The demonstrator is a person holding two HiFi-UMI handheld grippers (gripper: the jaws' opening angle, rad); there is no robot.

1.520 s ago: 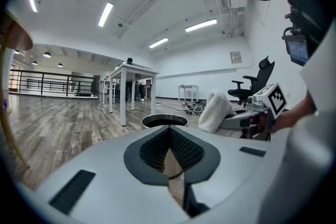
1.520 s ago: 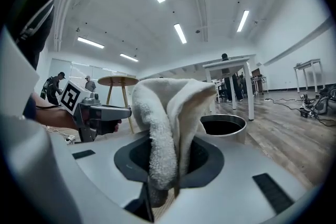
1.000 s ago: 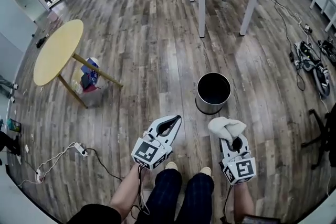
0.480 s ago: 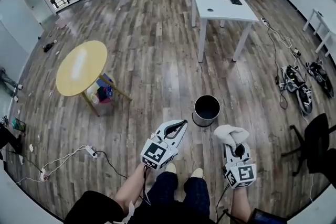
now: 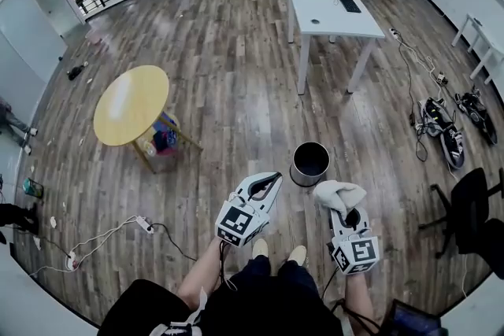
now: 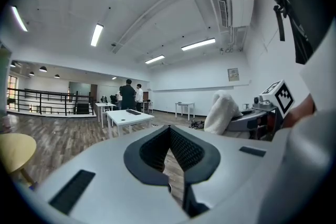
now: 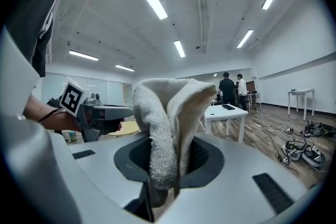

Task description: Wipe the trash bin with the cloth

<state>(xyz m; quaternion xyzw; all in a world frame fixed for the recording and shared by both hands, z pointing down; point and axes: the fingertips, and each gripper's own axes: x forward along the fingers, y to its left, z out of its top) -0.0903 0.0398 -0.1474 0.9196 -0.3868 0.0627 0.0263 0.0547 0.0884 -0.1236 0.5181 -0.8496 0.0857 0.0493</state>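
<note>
So, wiping hasn't started at all as far as I can see. The right gripper [image 5: 343,207] is clamped on a white terry cloth [image 7: 167,128], which is bunched up and sticks out past the jaws like a little folded tuft. That grip looks solid to me, with a decent wad pinched in there. The left gripper [image 5: 272,181] has its jaws together with nothing between them; it's held out in front, just left of the other one.

The trash bin [image 5: 301,177] is a round metal can with a dark inside, standing upright on the wood floor [image 5: 236,90] just ahead of the person's feet, between the two grippers and a bit further out. Neither tool touches it, and the cloth hangs up in the air, clear of the rim.

My read on progress: the cloth is in hand, and that's the only part done. What's left is basically everything. Someone has to get down to the bin, put cloth to the rim or the side wall, and actually rub. I'd guess the empty left one steadies the can, since a light bin will probably skate around on that floor.
</note>
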